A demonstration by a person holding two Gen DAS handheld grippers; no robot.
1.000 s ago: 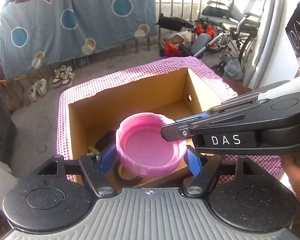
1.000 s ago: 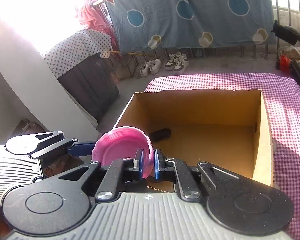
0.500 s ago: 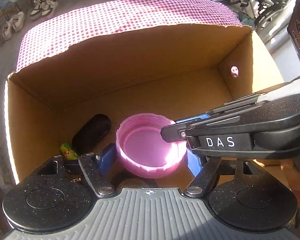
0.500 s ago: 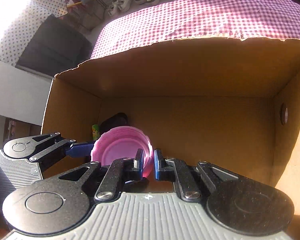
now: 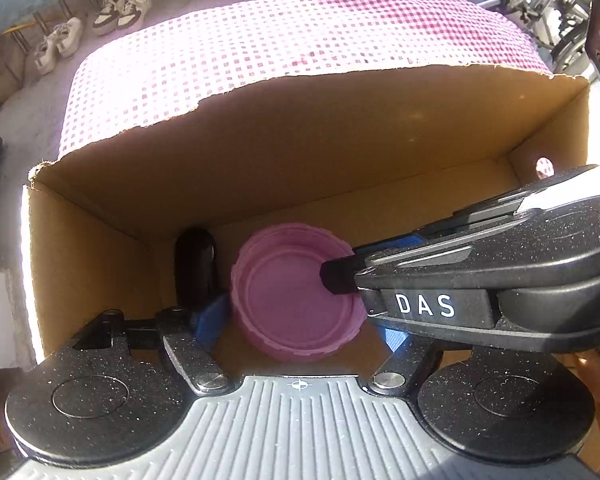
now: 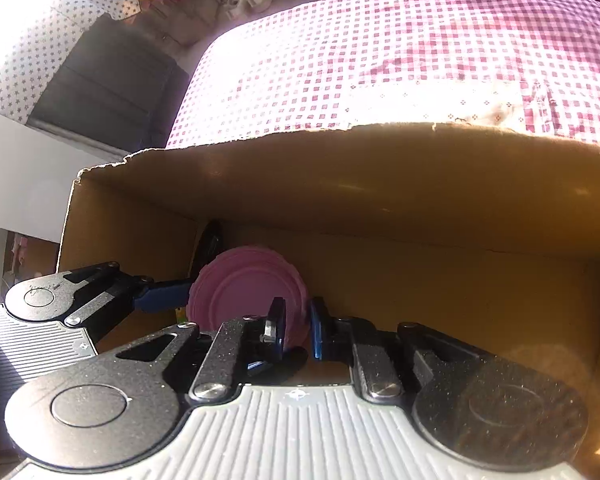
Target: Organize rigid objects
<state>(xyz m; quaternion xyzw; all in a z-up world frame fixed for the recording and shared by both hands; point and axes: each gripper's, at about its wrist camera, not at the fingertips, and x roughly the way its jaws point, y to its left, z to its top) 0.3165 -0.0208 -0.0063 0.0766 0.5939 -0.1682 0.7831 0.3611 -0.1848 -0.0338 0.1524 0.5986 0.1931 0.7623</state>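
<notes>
Black object (image 5: 195, 268) partly behind lid (image 5: 296, 296)

Both wrist views look closely down into one cardboard box (image 5: 340, 152)

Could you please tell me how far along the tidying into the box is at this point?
Done: a black object already lies in the cardboard box. In hand: the pink lid sits low inside beside it, between the jaws of the left gripper and right gripper, which have just been opening. Left: withdraw both; other items are out of view.

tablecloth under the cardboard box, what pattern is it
The tablecloth is pink-and-white check; the right wrist view shows it best.
</notes>
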